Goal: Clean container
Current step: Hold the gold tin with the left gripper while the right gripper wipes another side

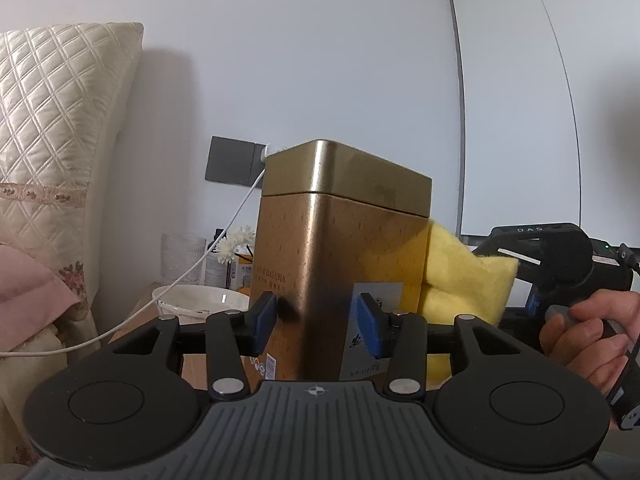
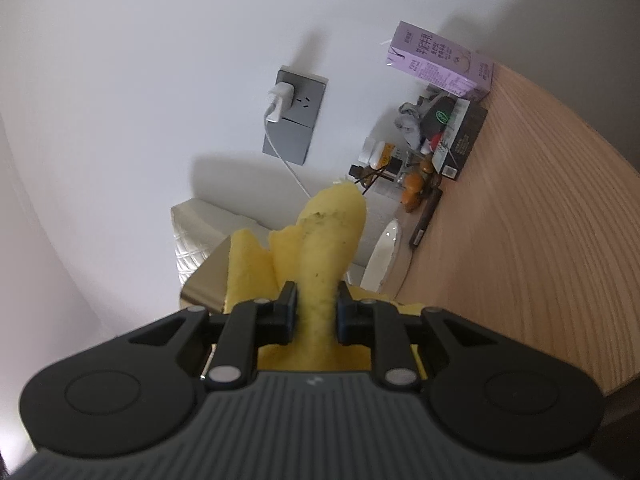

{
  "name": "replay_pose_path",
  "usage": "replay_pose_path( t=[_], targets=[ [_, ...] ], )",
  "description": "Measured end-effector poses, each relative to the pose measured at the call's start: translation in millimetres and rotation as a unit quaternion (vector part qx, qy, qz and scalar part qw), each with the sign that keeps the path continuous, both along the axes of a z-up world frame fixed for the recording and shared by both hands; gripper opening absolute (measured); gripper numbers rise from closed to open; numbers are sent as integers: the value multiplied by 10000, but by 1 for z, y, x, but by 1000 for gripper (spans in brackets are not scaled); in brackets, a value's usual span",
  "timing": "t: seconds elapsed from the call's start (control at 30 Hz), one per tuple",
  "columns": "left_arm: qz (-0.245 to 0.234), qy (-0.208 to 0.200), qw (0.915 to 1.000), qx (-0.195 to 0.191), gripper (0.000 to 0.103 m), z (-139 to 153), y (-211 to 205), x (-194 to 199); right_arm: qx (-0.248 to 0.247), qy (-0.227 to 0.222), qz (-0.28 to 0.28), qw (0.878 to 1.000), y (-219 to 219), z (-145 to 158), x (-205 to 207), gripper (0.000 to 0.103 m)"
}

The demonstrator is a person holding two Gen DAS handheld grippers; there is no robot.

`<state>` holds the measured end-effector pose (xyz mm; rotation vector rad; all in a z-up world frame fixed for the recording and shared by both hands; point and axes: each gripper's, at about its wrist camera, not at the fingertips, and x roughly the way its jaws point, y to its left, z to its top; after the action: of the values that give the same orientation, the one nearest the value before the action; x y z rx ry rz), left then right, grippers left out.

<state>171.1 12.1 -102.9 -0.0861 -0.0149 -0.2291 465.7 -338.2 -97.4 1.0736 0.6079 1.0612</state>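
The left gripper [image 1: 316,322] is clamped on the gold tin container [image 1: 340,264]: one blue pad presses each of two adjacent sides near the lower part, the tin's corner edge facing the camera. Tin stands upright, lid [image 1: 348,176] seated, over the near part of the wooden desk [image 2: 520,220].

The right gripper [image 2: 316,312] is closed on a folded yellow cloth [image 2: 328,240], which sticks out beyond the fingers. In the left wrist view the cloth [image 1: 460,276] lies against the tin's right face, partly hidden behind it. The person's right hand [image 1: 588,332] grips the handle at far right.

Surroundings: white bowl [image 1: 204,300] on the desk left of the tin, ribbed glass [image 1: 183,258] behind it, small white flowers [image 1: 234,242] beside. A white cable [image 1: 192,276] runs from a charger in the grey wall socket [image 2: 294,114] across the bowl toward the quilted cream headboard [image 1: 60,140] at left. At the desk's far end: purple carton [image 2: 440,60], dark box [image 2: 464,140], assorted small clutter, details unreadable.
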Motion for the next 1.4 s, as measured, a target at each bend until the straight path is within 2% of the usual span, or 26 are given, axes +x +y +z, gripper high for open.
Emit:
replay_pose_path(
  t=[0.13, 0.23, 0.37, 0.5, 0.57, 0.7, 0.8, 0.93, 1.17, 1.27, 1.4],
  targets=[
    [-17, 21, 10000, -42, 54, 0, 0, 0, 73, 92, 88, 9999, 0, -8, -2, 21],
    [-144, 22, 9998, -111, 70, 0, 3, 0, 84, 6, 219, 9997, 1, -2, -7, 21],
    [-130, -4, 9999, -90, 71, -1, 3, 0, 103, -158, 320, 9993, 2, 8, -12, 21],
    [-161, -12, 9998, -113, 71, -2, 5, 1, -98, 135, 251, 9995, 2, -5, -10, 21],
    [-160, -15, 9998, -121, 71, -2, 6, 1, -17, 238, 282, 9993, 2, -10, -11, 21],
    [-129, -21, 9998, -138, 71, -2, 7, 1, 237, 39, 409, 9989, 2, -1, -16, 21],
    [-118, -36, 9999, -107, 72, -2, 6, 2, 242, -2, 477, 9986, 1, -1, -16, 21],
    [-2, -201, 9998, 21, 78, -1, 2, -4, 107, 114, 395, 9991, -3, -7, -13, 21],
    [218, -379, 9990, 97, 78, 4, -8, -19, 350, -251, 132, 9990, -3, 29, 36, 21],
    [241, -406, 9986, 226, 77, 5, -15, -20, 280, -459, 326, 9980, 13, 45, 60, 21],
    [193, -447, 9980, 410, 77, 4, -24, -21, 183, -560, 758, 9954, 39, 46, 76, 21]
  ],
)
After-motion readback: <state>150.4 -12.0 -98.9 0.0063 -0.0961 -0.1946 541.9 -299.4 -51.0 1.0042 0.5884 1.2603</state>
